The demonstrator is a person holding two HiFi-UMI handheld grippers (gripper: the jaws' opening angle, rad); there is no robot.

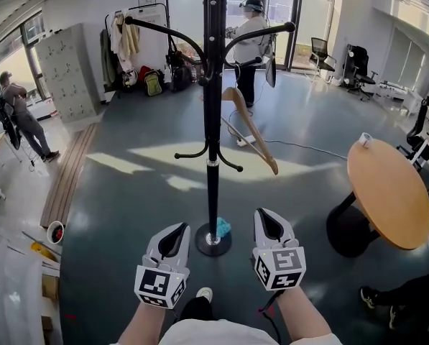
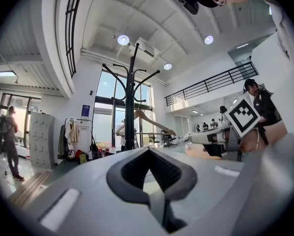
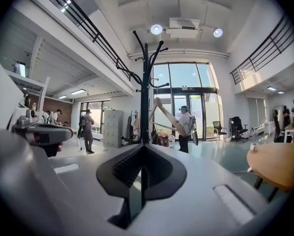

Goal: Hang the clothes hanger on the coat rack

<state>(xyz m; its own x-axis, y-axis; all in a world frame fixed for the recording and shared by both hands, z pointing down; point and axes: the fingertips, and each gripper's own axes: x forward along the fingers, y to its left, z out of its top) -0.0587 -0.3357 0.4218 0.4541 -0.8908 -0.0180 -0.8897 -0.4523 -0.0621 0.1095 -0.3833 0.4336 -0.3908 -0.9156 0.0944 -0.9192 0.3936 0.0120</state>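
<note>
Fingers closed, empty, on left gripper and right gripper, low before rack. Hanger hangs there. I judge hanging done; next, I back away.

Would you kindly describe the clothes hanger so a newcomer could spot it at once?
Find the tall black coat rack standing mid-floor. Just right of its pole, below the curved upper arm, hangs the clothes hanger. It is the rack's only pale wooden item, tilted steeply.

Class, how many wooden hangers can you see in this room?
1. The hanger hangs on the coat rack, just right of its pole. Clothes at the far wall may hide others.
</note>
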